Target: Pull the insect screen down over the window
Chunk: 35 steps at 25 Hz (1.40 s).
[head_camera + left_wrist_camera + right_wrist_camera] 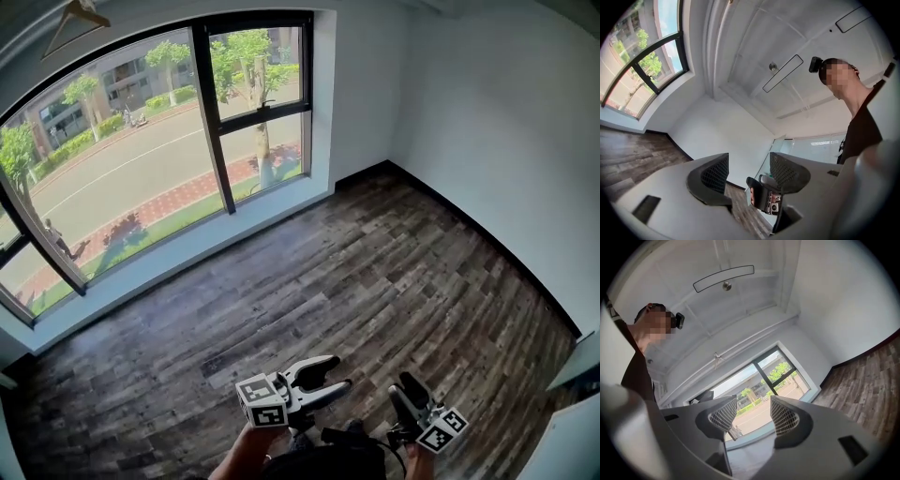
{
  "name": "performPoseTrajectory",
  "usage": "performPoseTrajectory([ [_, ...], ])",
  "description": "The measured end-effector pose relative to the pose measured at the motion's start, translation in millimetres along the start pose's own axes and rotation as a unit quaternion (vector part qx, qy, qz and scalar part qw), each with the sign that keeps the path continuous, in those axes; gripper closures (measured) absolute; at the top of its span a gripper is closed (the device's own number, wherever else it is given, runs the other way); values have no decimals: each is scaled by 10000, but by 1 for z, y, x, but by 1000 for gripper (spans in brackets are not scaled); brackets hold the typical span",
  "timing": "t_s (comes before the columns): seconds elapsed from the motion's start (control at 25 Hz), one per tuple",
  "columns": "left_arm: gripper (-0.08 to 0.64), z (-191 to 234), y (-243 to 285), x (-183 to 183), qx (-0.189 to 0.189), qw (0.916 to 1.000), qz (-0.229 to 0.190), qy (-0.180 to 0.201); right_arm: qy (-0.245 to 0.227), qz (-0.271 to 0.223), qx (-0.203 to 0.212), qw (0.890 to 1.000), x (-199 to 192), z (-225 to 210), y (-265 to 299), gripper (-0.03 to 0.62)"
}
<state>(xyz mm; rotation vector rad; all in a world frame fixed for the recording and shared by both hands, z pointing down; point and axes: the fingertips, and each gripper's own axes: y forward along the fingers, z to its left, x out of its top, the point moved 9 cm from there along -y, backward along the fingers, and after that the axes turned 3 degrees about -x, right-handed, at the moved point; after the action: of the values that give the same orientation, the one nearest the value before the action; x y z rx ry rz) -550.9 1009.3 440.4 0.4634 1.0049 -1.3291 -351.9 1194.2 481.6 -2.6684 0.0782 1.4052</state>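
- The big curved window (141, 141) has a thin black metal frame and clear glass panes. A road, red paving and trees show sharply through it. The insect screen cannot be made out in any view.
- A pale, smooth sill (187, 255) runs along the foot of the window.
- From the sill a plank floor (375, 281) of streaky brown and grey wood grain spreads into the room.
- Plain white matt walls (487, 122) meet the window's right edge, with a black skirting strip (487, 246) at their base.
- A wooden hanger (80, 14) hangs above the window's upper left corner.
- The left gripper (749, 161), smooth grey plastic with black mesh-textured pads, is well back from the window, its jaws spread with nothing pinched.
- The right gripper (753, 404), with paler mesh pads, faces the window from well back, its jaws spread and empty.
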Motion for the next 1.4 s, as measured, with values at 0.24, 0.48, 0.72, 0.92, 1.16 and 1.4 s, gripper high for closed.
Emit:
performPoseTrajectory([
  [0.24,281,69,44,25,761,9954,-404,423,162,344,799,9961,50,-99,86,385],
  [0.48,281,124,122,75,1282,9862,-782,691,37,609,1490,9870,130,-182,168,385],
  [0.72,281,179,169,92,1679,9813,-809,474,-28,976,1809,9786,167,-249,226,385],
  [0.92,281,231,205,112,1759,9814,-634,432,343,901,1726,9803,174,-293,254,385],
  [1.16,281,317,265,131,1415,9879,-581,248,279,782,1494,9853,199,-354,292,385],
  [1.4,282,431,331,164,690,9956,-569,-276,-7,700,919,9933,243,-411,344,385],
])
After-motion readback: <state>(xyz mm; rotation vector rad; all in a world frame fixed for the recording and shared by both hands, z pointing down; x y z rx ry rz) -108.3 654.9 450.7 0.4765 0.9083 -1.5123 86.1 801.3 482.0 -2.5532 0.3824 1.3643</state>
